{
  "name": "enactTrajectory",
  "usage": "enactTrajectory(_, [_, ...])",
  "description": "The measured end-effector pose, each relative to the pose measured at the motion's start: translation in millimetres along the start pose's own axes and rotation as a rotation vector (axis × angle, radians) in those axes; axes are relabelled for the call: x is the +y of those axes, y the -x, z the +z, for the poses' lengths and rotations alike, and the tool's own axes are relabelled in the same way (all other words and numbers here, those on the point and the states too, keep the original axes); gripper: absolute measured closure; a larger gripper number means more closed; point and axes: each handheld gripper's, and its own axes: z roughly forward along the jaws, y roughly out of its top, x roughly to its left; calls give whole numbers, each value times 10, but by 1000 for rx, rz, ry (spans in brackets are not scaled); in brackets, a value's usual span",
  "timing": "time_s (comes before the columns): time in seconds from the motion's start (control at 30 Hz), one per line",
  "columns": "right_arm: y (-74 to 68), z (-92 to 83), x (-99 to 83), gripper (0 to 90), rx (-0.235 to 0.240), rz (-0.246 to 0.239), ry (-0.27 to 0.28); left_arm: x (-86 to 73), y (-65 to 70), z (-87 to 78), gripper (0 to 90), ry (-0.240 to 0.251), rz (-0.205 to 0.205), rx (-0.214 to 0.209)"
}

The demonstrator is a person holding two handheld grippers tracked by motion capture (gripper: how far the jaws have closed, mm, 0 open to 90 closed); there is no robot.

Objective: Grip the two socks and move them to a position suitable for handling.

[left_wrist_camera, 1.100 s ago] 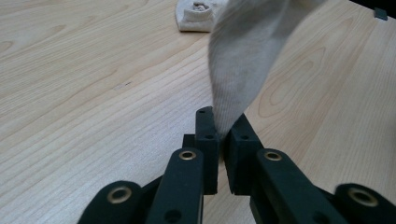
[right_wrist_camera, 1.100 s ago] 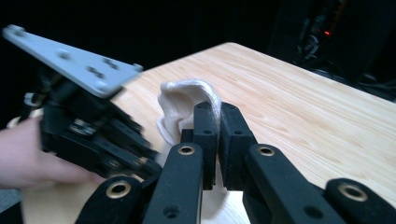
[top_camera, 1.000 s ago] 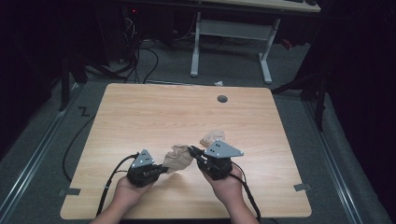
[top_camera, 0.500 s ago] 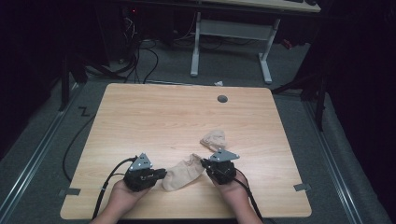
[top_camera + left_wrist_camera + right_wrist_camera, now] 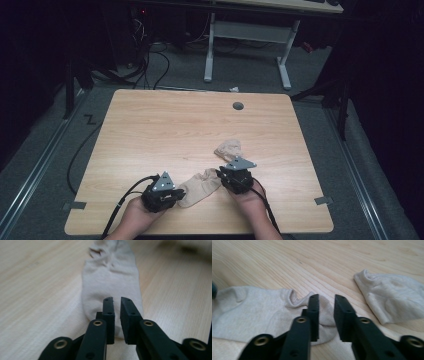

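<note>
The left gripper (image 5: 172,196) and right gripper (image 5: 223,176), jaws narrowly parted and gripping nothing, flank a flat sock (image 5: 200,186) on the table (image 5: 165,130); the left's have just eased closer, the right's wider.

Left claw (image 5: 172,196) and right claw (image 5: 223,176) low, jaws slightly parted.

Desk (image 5: 165,130): light wood-grain top, rounded corners, a round grey cable port (image 5: 238,106) near the far edge. Two beige socks lie directly on it. One sock (image 5: 200,186) lies flat and stretched out near the front edge. The second sock (image 5: 228,148) lies bunched just behind it, apart.
</note>
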Motion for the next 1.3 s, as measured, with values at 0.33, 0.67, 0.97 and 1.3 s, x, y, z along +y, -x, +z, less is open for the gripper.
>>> enactTrajectory(0.33, [-14,226,-42,899,10,-26,-102,-85,-126,4,831,-32,-28,65])
enactTrajectory(0.67, [-204,25,-215,894,71,-37,-101,-163,-225,-84,775,-38,-54,65])
enactTrajectory(0.97, [-374,-135,-349,890,109,-67,-102,-257,-181,-200,755,-61,-70,17])
enactTrajectory(1.3, [-294,-237,-345,771,118,-29,-60,-259,-215,-315,716,8,-96,44])
